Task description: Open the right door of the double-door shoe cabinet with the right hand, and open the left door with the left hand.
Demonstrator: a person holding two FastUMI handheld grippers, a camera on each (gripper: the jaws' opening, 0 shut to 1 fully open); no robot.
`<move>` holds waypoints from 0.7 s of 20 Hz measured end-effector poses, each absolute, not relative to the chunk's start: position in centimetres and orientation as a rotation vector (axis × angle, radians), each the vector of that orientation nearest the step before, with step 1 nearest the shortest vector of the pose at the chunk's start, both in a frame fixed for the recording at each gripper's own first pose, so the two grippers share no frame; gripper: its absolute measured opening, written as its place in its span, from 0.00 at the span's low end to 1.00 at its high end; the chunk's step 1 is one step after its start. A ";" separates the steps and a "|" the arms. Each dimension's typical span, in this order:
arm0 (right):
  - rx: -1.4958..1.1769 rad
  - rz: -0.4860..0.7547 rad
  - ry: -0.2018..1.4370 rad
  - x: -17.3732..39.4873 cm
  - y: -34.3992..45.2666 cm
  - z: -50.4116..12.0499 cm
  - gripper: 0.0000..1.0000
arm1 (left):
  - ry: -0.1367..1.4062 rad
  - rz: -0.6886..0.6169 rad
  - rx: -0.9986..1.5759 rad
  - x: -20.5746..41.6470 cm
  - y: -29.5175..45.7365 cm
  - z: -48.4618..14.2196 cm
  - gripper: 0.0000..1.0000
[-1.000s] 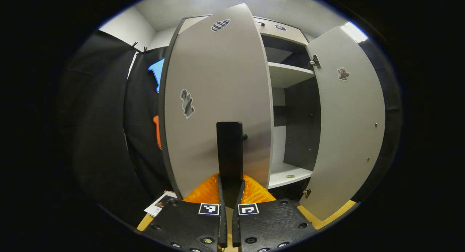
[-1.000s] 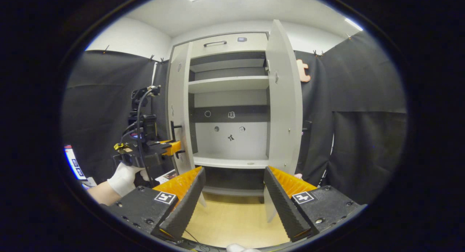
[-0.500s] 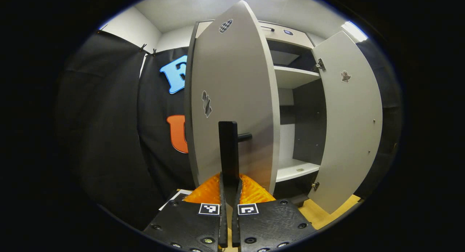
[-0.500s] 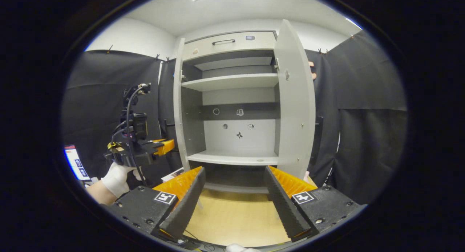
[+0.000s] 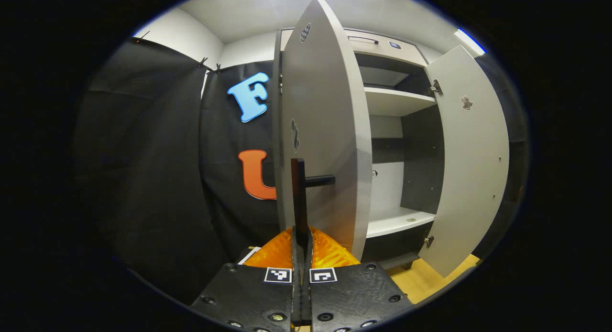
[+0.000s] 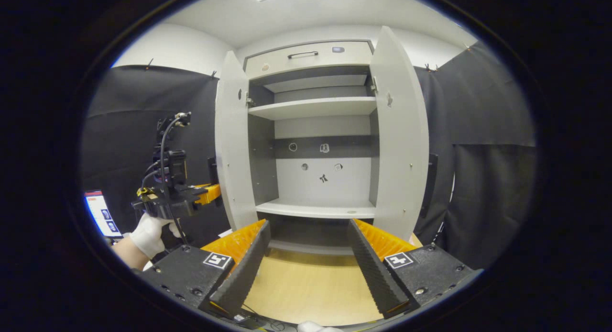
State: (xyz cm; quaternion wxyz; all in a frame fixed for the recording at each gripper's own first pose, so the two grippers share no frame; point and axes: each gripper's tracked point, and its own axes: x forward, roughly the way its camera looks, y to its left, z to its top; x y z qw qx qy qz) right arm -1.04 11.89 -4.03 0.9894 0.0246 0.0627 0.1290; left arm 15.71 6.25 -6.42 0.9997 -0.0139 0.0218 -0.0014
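Left gripper (image 5: 301,248): we had it clamped on the left door's handle (image 5: 299,198), both fingers pressed together on the dark bar at 6 o'clock in the left gripper view; in the right gripper view we saw it at 9 o'clock, held by a gloved hand (image 6: 148,229)
Right gripper (image 6: 306,255): fingers stood wide apart, holding nothing, at 6 o'clock in its own view
Left door (image 5: 325,131): swung well out, nearly edge-on to us
Right door (image 6: 399,136): wide open at 3 o'clock; free of any gripper
Cabinet (image 6: 315,126): shelves bare to view; floor (image 6: 306,289) below
Progress: we judged both doors open; only letting go of the handle seemed left
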 end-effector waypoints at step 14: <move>0.039 0.286 0.131 -1.5 14.3 -4.1 0.99 | 0.066 0.005 -0.049 15.6 13.5 -7.8 0.00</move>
